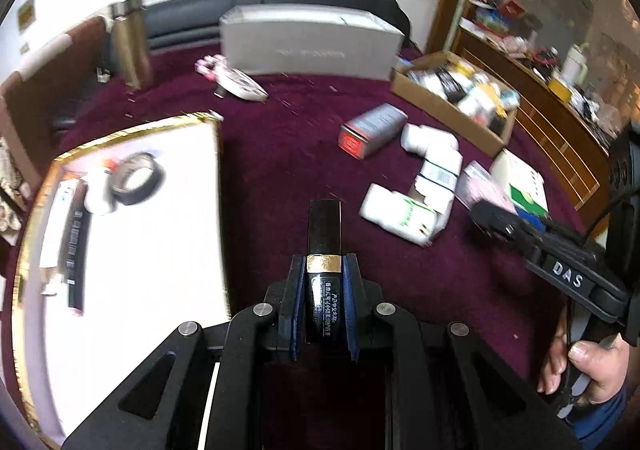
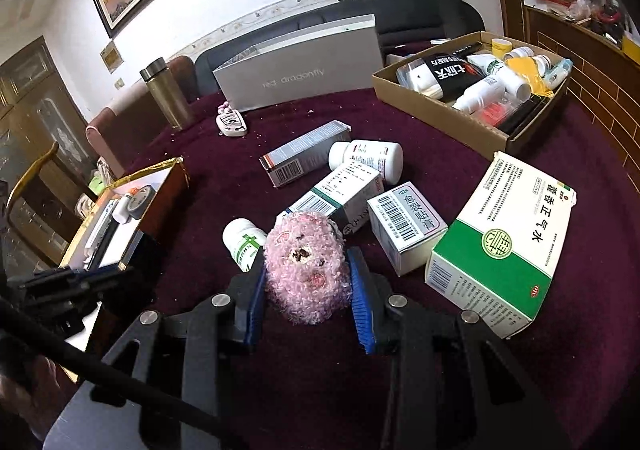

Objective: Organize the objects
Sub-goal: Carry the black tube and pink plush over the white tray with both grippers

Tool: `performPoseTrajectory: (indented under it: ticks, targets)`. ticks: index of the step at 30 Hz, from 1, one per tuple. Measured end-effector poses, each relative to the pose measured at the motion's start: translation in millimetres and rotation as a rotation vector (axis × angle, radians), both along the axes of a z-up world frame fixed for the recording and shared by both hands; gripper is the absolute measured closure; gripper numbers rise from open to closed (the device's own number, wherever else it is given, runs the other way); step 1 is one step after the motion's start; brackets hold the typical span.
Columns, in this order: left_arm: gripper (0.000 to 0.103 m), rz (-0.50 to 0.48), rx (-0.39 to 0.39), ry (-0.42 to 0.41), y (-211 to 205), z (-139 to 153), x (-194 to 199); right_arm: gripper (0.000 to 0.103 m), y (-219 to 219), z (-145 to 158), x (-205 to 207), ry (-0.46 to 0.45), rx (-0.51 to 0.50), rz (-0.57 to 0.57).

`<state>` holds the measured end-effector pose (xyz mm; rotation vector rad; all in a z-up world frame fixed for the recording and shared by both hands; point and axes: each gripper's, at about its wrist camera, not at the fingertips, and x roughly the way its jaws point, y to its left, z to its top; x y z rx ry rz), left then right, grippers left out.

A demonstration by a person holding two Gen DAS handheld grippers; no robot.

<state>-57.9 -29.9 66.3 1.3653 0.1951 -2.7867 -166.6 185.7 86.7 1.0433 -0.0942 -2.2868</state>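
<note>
**Black tube in your left gripper, pink toy in your right**

The black tube (image 1: 323, 270) with its gold band lies lengthwise between the blue pads of your left gripper (image 1: 323, 262), clamped tight. Its long axis runs straight along the fingers, the square black end pointing forward and down over the maroon tablecloth (image 1: 280, 138). It sits just right of the gold-edged box (image 1: 218, 210), whose near rim is almost under the tube. Inside that box you can see a roll of tape (image 1: 136, 178) toward the far end and a dark strip along the left wall; the middle of its white floor lies bare.

Your right gripper (image 2: 308, 282) is narrowed onto the fuzzy pink toy (image 2: 306, 270), both pads pressed into its sides, its face turned up at the camera. Just beyond it lie a white bottle with a green label (image 2: 242, 240) and a heap of medicine boxes, the green-and-white box (image 2: 504, 238) near on the right.

Open cloth shows between the gold-edged box and the heap. The cardboard box (image 2: 436, 106) of bottles stands at the far right, the grey box (image 2: 296, 74) upright at the back edge.
</note>
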Motion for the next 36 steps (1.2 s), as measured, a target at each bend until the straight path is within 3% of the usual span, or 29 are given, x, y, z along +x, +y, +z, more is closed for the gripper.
performPoseTrajectory:
  ticks: [6,16,24,28,32,36]
  targets:
    - [0.089,0.072,-0.051,0.052,-34.5,9.2,7.1,0.069,-1.9,-2.7,-2.1,0.001,0.008,-0.001]
    - [0.089,0.143,-0.074,0.039,-94.5,-3.5,3.3,0.069,-13.8,-13.5,-2.0,0.004,0.057,0.012]
    - [0.089,0.202,0.009,0.022,-142.8,-17.6,-7.5,0.069,-20.0,-18.3,-2.7,0.006,0.068,0.008]
    - [0.089,0.213,0.049,-0.009,-161.4,-25.7,-7.8,0.069,-26.8,-11.6,-0.1,-0.021,0.021,-0.006]
    - [0.089,0.231,0.058,-0.013,-175.5,-26.4,-3.7,0.068,-63.4,7.1,11.4,-0.036,-0.001,0.048]
    - [0.089,0.234,0.064,-0.026,-179.9,-30.0,-2.7,0.068,-135.1,32.6,28.8,-0.032,0.015,0.181]
